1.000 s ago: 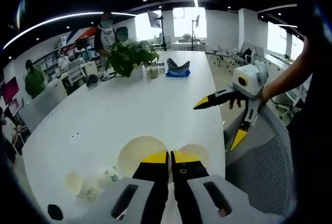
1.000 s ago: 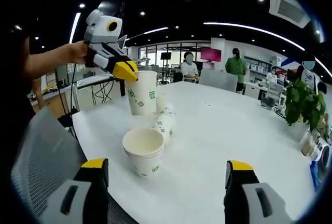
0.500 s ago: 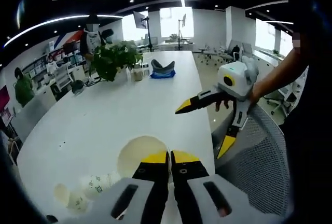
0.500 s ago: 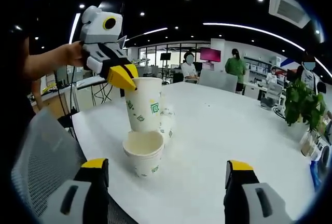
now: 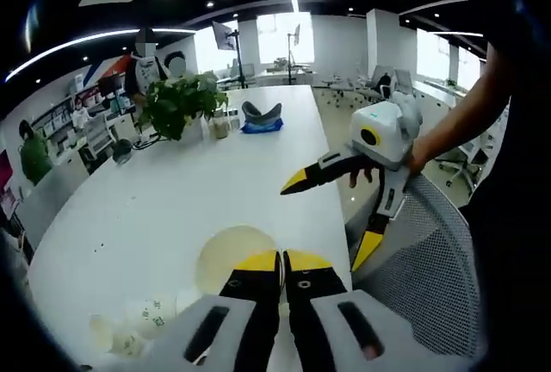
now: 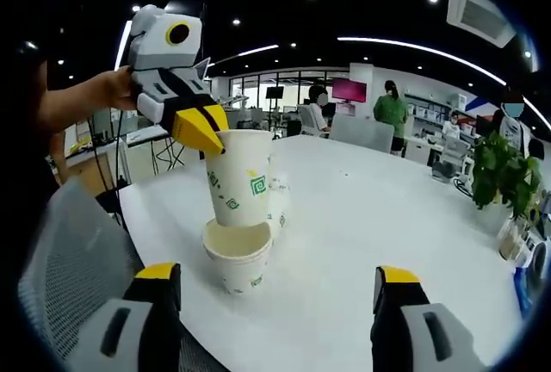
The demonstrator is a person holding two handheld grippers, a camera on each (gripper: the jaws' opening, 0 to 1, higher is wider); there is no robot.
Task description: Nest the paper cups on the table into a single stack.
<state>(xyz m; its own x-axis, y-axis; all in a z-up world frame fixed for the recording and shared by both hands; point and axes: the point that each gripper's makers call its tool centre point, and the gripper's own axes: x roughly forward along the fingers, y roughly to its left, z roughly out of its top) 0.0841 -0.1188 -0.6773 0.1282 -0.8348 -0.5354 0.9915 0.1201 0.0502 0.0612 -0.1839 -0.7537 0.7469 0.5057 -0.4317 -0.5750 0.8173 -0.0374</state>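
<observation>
We catalogue the right gripper view from left to right. At the upper left sits the left gripper (image 6: 200,133), its yellow jaws pressed together on the rim of the held paper cup (image 6: 238,187), which hangs upright with its base just entering the mouth of the standing paper cup (image 6: 238,254) at lower centre-left on the white table (image 6: 362,217). Behind the pair, partly hidden, lie further cups (image 6: 277,204) on their sides. Along the bottom edge the right gripper (image 6: 275,293) shows its two yellow-tipped jaws spread wide, holding nothing. At the far right stands a potted plant (image 6: 502,165). In the left gripper view, the lying cups (image 5: 129,329) sit at lower left, the held cup's open mouth (image 5: 228,256) shows just above the closed jaws (image 5: 282,262) at lower centre, and the right gripper (image 5: 331,208) hangs open at centre-right, over the table's edge. We judge the step in hand to be nesting the held cup into the standing one; the next move calls for lowering it straight down until seated, then releasing the rim.
</observation>
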